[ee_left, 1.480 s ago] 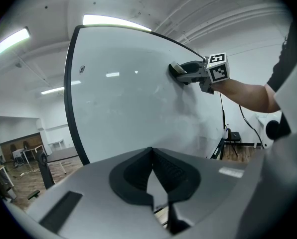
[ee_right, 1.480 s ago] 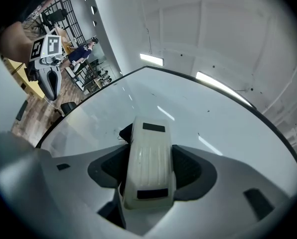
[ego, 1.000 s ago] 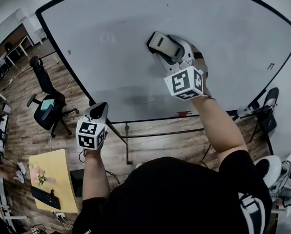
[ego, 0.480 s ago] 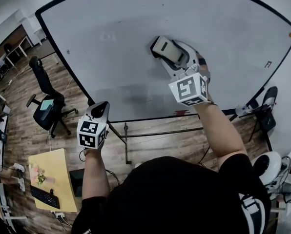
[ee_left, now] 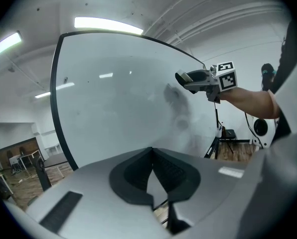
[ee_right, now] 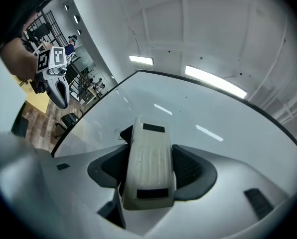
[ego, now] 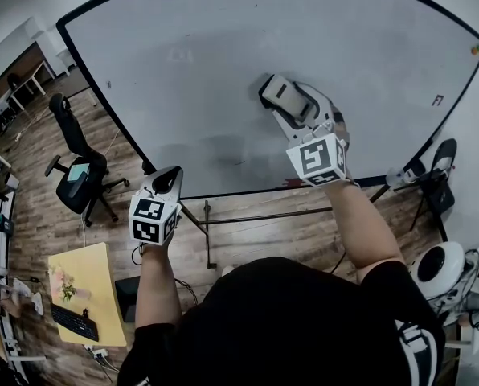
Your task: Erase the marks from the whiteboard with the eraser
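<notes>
Your right gripper (ego: 292, 104) has its jaws clamped on the cream eraser (ee_right: 148, 162), one dark pad on each long side. The eraser lies lengthwise between them, and its far end sticks out well past the jaw tips. That far end sits right at the whiteboard (ego: 223, 47), which fills everything ahead of these jaws; whether the eraser is actually touching the surface cannot be made out. A faint grey smear (ego: 222, 146) lies on the board to the left of and below the held eraser, near the lower frame. Your left gripper (ee_left: 152, 156) is closed on nothing: its pads meet at the tips with only a narrow wedge of gap behind them. It hangs off the board, just below the lower left frame edge. Ahead of its jaws you see the board face, and your other gripper is up and to the right of them. Far below and left of these jaws, on the wood floor, stand a black office chair (ego: 79, 175) and a yellow table (ego: 83, 284).
</notes>
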Demonstrator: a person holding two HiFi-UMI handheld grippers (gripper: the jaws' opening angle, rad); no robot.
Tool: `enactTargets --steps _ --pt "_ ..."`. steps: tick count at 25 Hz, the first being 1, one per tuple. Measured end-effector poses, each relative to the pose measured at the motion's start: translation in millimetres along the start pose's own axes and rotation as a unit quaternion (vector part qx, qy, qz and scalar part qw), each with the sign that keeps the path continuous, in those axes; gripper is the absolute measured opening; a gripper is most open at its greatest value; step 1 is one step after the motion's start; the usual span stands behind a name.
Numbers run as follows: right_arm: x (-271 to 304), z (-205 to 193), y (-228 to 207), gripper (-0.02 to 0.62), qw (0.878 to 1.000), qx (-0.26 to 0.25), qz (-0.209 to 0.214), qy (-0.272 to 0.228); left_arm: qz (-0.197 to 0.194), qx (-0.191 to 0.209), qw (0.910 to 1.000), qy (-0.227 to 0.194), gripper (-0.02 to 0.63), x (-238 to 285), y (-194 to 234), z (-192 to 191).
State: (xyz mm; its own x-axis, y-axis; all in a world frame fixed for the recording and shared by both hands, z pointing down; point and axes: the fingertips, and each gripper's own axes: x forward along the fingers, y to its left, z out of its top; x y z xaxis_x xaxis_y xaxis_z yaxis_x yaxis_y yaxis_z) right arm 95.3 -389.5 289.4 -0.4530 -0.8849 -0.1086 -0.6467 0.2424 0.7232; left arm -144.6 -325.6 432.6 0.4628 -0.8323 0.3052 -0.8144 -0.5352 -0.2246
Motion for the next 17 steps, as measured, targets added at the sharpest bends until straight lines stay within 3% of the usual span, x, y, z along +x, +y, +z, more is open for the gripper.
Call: enactTargets --steps 17 --pt "-61 -66 14 0.261 0.998 0.05 -0.003 0.039 -0.017 0.018 0.9997 -0.001 0.011 8 -31 9"
